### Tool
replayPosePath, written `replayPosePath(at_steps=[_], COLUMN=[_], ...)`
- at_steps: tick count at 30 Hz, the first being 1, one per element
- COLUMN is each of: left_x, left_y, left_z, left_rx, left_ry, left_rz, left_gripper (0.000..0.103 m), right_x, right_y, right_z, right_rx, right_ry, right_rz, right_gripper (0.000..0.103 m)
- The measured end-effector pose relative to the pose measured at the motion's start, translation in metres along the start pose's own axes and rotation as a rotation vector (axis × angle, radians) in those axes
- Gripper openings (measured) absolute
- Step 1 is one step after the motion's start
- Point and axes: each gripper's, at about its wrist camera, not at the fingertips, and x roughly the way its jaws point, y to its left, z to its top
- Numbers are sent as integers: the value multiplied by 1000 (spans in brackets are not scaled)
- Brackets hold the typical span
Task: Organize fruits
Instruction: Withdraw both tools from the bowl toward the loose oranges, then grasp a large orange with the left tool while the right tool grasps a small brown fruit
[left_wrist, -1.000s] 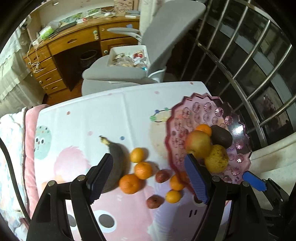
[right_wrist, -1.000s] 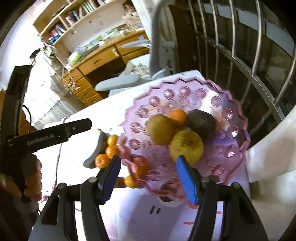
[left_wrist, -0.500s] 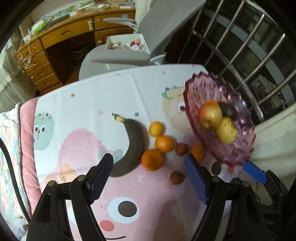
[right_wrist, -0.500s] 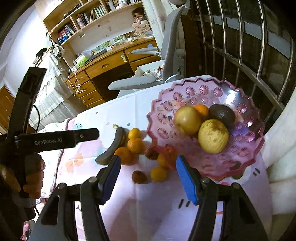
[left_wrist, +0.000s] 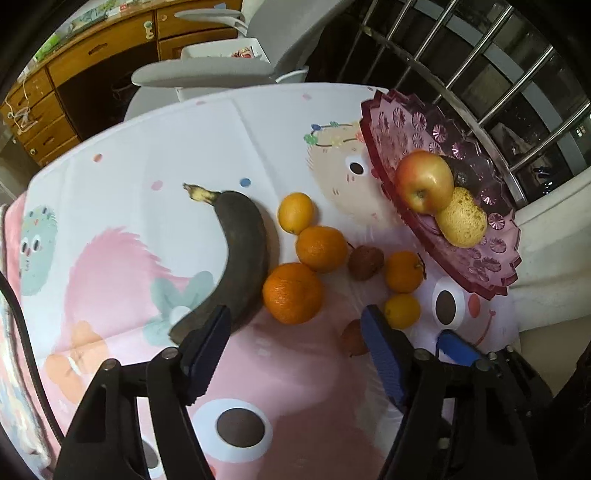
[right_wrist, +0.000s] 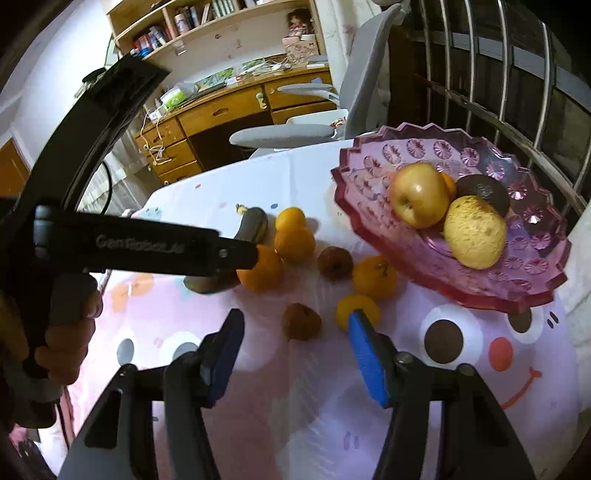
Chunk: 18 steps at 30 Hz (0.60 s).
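1. Room: wooden desk (right_wrist: 236, 107) with drawers and a grey office chair (left_wrist: 229, 66) behind the table; metal window bars (left_wrist: 491, 74) on the right. Shelves of books (right_wrist: 207, 18) above the desk.
2. Surface: table under a cartoon-print cloth (left_wrist: 147, 155), white and pink with large round eyes.
3. Pink glass dish (right_wrist: 532, 218) stands at the right side of the cloth. It holds a red-yellow apple (right_wrist: 419, 194), a speckled yellow pear (right_wrist: 474, 230), a dark round fruit (right_wrist: 484, 192) and an orange one mostly hidden behind the apple.
4. Loose on the cloth, left of the dish: a blackened banana (left_wrist: 240, 254) with its stem pointing away; beside it a cluster of three oranges (left_wrist: 321, 248), the largest touching the banana's side.
5. Nearer the dish: two more small oranges (left_wrist: 402, 271) and two brown wrinkled fruits (left_wrist: 365, 263), one between the orange groups.
6. Left tongs (left_wrist: 295, 345): jaws spread wide, holding nothing, hovering above the cloth; left pad over the banana's near end.
7. Right tongs (right_wrist: 295, 354): jaws wide apart, empty; the second brown fruit (right_wrist: 301, 321) sits between the fingertips' line of view, and a small orange (right_wrist: 356, 310) lies just behind the right pad.
8. A hand (right_wrist: 62, 332) grips the left tool's handle, seen from the right camera.
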Motion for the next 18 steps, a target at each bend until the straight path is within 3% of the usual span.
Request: replayPosePath(at_steps=[7,18], left_x=[22,46], left_y=[-3,-2], left_z=[-1,-3], left_rx=[-43,-154], left_ry=[32,46], left_rz=[1,37], left_gripper=[54,48], right_x=[19,38], right_y=[5,4], right_z=[-11,-17], right_rx=[-96,-204], right_ry=[-1,28], right_rz=[-6,39], right_gripper=[43,39])
